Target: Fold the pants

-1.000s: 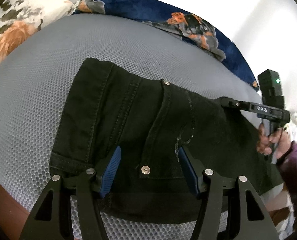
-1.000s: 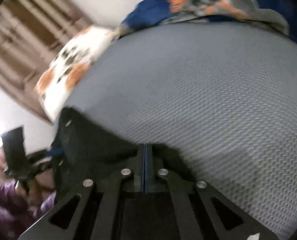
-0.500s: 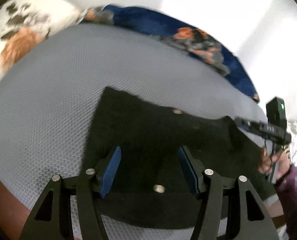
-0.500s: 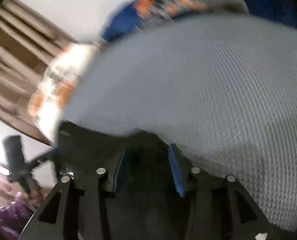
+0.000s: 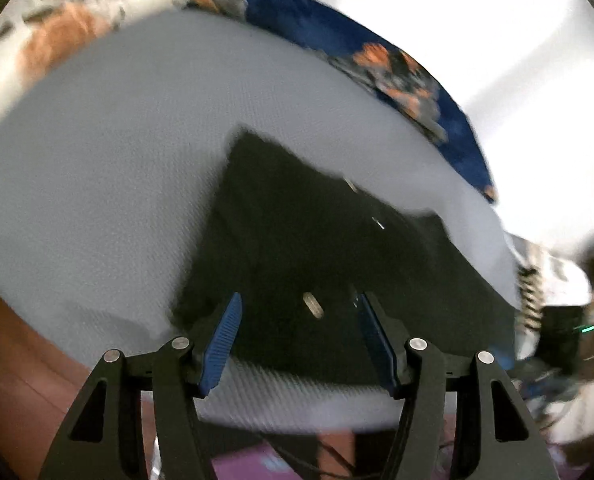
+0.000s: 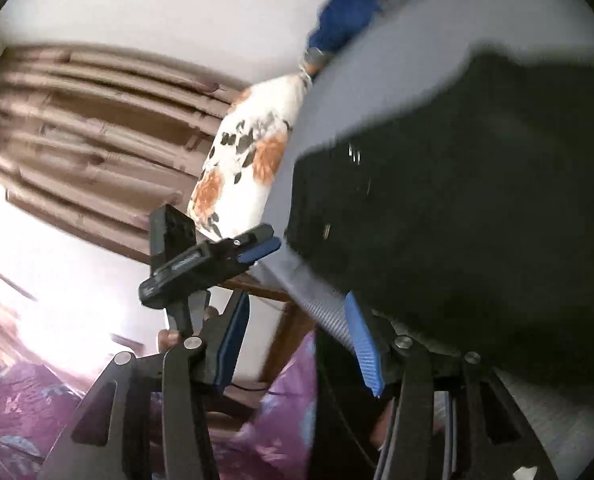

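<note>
The black pants point(image 5: 317, 248) lie folded on the grey mesh mattress point(image 5: 117, 152), near its front edge. My left gripper point(image 5: 297, 340) is open and empty, held just off the near edge of the pants. My right gripper point(image 6: 297, 344) is open and empty too, drawn back off the bed's edge with the pants point(image 6: 477, 200) to its right. The left gripper also shows in the right wrist view point(image 6: 257, 248), beside the pants' corner. Both views are blurred by motion.
A white floral pillow point(image 5: 69, 28) and a blue floral blanket point(image 5: 377, 68) lie at the far side of the bed. Brown curtains point(image 6: 89, 120) hang beyond. A purple patterned cloth point(image 6: 277, 420) sits below the bed edge.
My right gripper opened, let go of the pants and swung back off the bed. My left gripper pulled back toward the bed's front edge, still open.
</note>
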Action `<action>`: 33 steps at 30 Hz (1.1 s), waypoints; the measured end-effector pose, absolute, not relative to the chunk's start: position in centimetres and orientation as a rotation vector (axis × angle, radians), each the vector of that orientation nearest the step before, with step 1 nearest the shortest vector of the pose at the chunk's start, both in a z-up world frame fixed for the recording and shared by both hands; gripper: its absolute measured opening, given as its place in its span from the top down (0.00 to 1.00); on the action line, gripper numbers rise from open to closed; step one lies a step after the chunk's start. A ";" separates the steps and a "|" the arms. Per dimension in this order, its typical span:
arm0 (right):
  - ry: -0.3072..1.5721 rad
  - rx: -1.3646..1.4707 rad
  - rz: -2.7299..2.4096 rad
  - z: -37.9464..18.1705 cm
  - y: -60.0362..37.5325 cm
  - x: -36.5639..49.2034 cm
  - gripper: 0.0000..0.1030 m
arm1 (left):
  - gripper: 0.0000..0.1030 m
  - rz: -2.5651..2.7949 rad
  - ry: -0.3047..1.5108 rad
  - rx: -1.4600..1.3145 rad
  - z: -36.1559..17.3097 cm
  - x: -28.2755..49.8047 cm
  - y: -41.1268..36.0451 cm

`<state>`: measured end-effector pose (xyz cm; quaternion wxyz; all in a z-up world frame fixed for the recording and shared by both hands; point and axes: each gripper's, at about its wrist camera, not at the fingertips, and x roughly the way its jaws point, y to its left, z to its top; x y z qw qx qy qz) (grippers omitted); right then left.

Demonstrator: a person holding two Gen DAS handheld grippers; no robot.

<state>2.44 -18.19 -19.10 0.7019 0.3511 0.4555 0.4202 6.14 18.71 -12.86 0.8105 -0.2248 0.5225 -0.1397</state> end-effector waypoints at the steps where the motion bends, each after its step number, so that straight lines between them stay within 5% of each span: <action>1: 1.021 0.846 0.918 -20.1 -18.0 2.0 0.53 | 0.41 -0.332 1.128 -0.509 -13.0 5.5 18.5; 7: 1.040 1.204 0.719 -25.1 -19.8 1.8 0.53 | 0.41 -0.429 1.225 -0.673 -15.7 4.7 17.6; 25: 1.078 1.275 0.391 -26.4 -20.0 1.8 0.60 | 0.41 -0.475 1.224 -0.753 -16.6 7.1 16.1; 28: 1.076 1.213 0.369 -26.2 -19.5 1.9 0.93 | 0.41 -0.479 1.202 -0.714 -16.1 7.7 15.3; 29: 1.085 1.208 0.364 -26.4 -19.5 1.8 0.94 | 0.41 -0.465 1.206 -0.699 -16.3 7.8 15.2; 31: 1.085 1.221 0.372 -26.7 -19.6 1.6 0.94 | 0.49 -0.452 1.215 -0.710 -16.8 8.0 15.3; 33: 1.074 1.217 0.392 -26.5 -19.8 1.3 0.94 | 0.77 -0.439 1.223 -0.674 -16.8 8.0 15.3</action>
